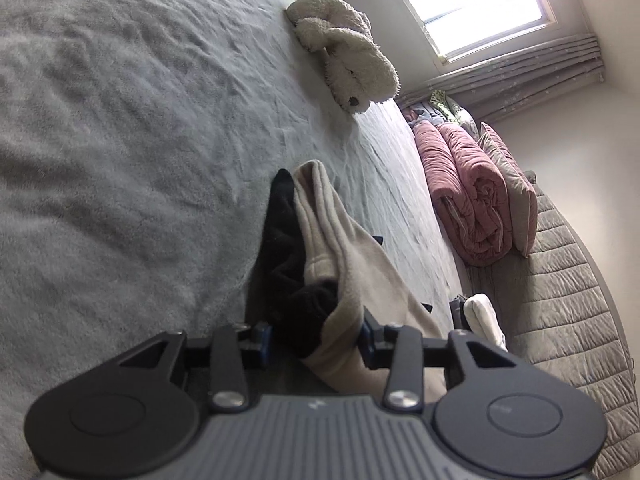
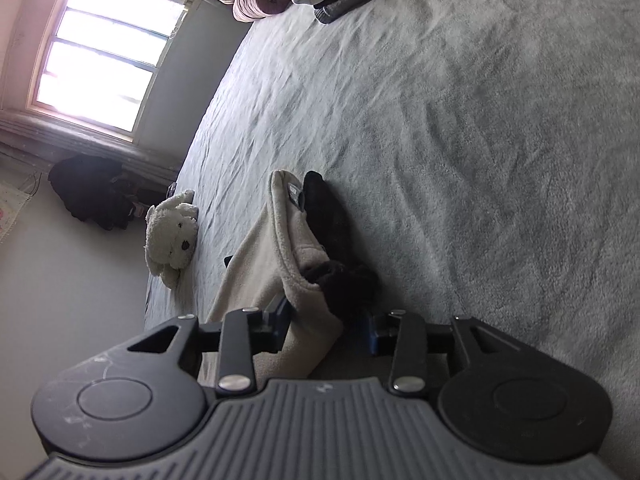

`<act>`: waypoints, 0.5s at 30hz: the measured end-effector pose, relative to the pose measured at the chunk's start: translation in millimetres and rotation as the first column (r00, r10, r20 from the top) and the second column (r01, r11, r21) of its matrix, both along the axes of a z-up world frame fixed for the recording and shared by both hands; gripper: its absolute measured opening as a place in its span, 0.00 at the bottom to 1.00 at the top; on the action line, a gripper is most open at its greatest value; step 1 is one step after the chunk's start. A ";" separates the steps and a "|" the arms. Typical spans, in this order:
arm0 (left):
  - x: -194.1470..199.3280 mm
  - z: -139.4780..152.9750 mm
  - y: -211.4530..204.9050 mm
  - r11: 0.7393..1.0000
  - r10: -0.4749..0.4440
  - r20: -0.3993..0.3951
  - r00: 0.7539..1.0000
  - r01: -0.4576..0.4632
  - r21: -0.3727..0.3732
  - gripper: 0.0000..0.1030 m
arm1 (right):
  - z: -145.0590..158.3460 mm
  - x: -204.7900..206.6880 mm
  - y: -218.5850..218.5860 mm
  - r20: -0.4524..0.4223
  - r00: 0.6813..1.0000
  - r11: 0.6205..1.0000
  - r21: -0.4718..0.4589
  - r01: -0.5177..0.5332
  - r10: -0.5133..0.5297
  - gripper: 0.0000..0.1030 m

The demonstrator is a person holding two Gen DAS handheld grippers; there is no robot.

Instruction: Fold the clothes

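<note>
On a grey fleece bedspread [image 1: 120, 160]: one beige garment [image 1: 352, 264] with black lining or a black piece [image 1: 292, 280] bunched into it, lying in a long fold running away from both cameras

Left gripper [image 1: 316, 336]: jaws parted, the garment's near end lying between the blue pads; fabric fills most of the gap, and whether the pads press on it cannot be told

Right gripper [image 2: 328, 324]: jaws parted likewise, beige cloth toward the left pad, black cloth toward the right; grip or release cannot be told

Garment, right wrist view: beige garment [image 2: 280, 248] with a small label near its far tip, black part [image 2: 332, 240] beside it on the right

Surroundings, left wrist view: cream plush dog [image 1: 348, 52] far on the bedspread, well apart from the garment; rolled pink quilt [image 1: 468, 196] at the right edge of the bed; grey quilted cover [image 1: 560, 288] beyond it; window [image 1: 476, 0] at far right

Surroundings, right wrist view: plush dog [image 2: 172, 232] left of the garment; window [image 2: 104, 56] far left; dark heap of clothes [image 2: 92, 192] below it

Nothing lies between either gripper and the garment
</note>
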State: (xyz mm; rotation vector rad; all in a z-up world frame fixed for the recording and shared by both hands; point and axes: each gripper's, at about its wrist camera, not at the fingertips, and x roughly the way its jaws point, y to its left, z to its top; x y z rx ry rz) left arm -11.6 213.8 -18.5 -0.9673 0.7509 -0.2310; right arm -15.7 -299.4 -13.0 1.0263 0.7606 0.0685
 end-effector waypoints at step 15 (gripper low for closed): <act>-5.4 -7.9 -0.7 0.987 0.158 0.005 0.987 -0.157 -0.036 0.36 | 34.2 4.6 36.4 0.156 0.987 0.878 -0.465 0.114 -0.045 0.52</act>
